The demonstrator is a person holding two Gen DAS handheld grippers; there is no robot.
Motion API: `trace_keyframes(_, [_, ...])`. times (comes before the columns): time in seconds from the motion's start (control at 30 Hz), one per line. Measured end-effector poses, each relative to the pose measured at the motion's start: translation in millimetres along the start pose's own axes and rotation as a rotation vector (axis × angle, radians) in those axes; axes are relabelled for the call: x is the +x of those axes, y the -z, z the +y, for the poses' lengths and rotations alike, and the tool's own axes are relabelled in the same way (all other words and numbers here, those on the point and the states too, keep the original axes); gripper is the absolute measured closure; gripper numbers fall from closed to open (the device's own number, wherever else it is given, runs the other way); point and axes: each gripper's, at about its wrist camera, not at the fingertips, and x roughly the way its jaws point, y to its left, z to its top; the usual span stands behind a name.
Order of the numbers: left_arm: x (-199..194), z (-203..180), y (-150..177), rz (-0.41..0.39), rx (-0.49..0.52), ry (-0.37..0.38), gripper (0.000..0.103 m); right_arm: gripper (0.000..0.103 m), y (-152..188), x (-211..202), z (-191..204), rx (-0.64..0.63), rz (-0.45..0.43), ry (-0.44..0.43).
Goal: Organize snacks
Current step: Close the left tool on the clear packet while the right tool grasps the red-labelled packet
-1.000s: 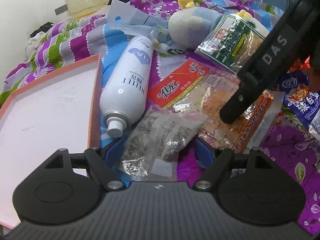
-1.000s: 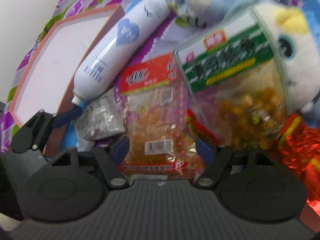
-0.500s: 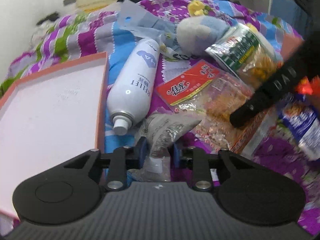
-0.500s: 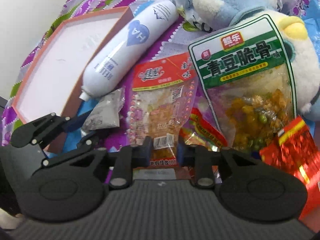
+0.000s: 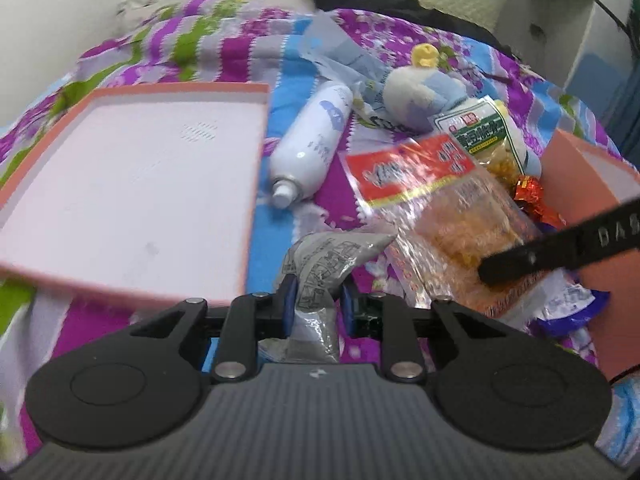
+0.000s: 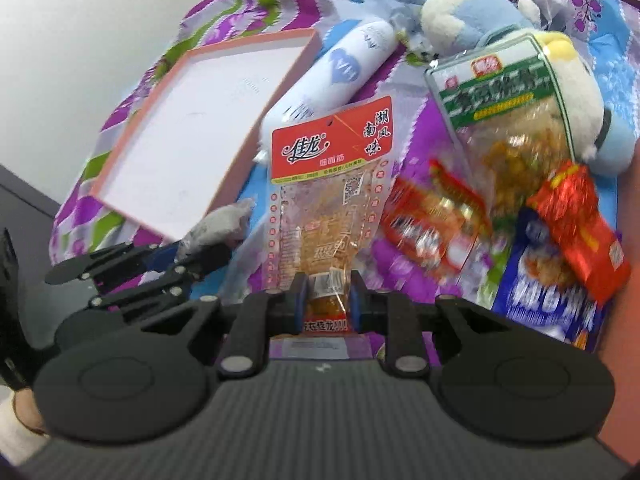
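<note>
My left gripper [image 5: 318,300] is shut on a grey silver snack packet [image 5: 326,260] and holds it lifted beside the pink tray's [image 5: 132,184] right edge. My right gripper [image 6: 328,298] is shut on the bottom end of a red-topped clear snack bag [image 6: 332,184], which hangs above the bed. That bag also shows in the left wrist view [image 5: 436,188], with the right gripper's finger [image 5: 560,252] over it. The left gripper with its packet [image 6: 220,228] shows at the left of the right wrist view.
On the flowered bedspread [image 5: 192,44] lie a white spray bottle [image 5: 312,148], a plush toy [image 5: 420,88], a green-labelled snack bag [image 6: 508,120], a red foil packet [image 6: 580,232] and a blue snack bag [image 6: 548,300]. A second pink box [image 5: 592,208] stands at the right.
Both grippers closed on their packets and lifted them off the bed. The left one has moved back and up, so the pink tray now sits closer at its left.
</note>
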Motion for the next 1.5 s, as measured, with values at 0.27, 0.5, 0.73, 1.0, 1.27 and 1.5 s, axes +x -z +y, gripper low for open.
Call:
trace_keyframes(0.27, [-43.9,3.8,40.7,0.043,-0.079,0.005,0.077,0.083,70.9,-24.4,3.5,0.120,-0.024,-0.031])
trace_keyframes(0.5, [-51.5,-10.1,63.7,0.078,-0.118,0.073,0.077,0.085,129.0,-36.3,-14.6,0.258,-0.072,-0.003])
trace_keyframes(0.73, [-43.5,-20.9,70.2,0.153,-0.104,0.119,0.076,0.075,164.7,-44.8,-37.9,0.388,-0.123,0.054])
trace_keyframes(1.0, [-51.4,-17.9,59.5,0.174,-0.008,0.200,0.018,0.020,186.5,-48.5,-27.6,0.375,-0.232,0.153])
trace_keyframes(1.27, [-41.1,-12.0,49.8,0.187,0.154,0.257,0.018,0.020,181.5,-20.7,0.0,0.236,-0.261,0.292])
trace_keyframes(1.5, [-23.7,-32.1,60.1,0.217,0.285,0.304,0.019,0.020,180.3,1.8,4.6,0.122,-0.268,0.355])
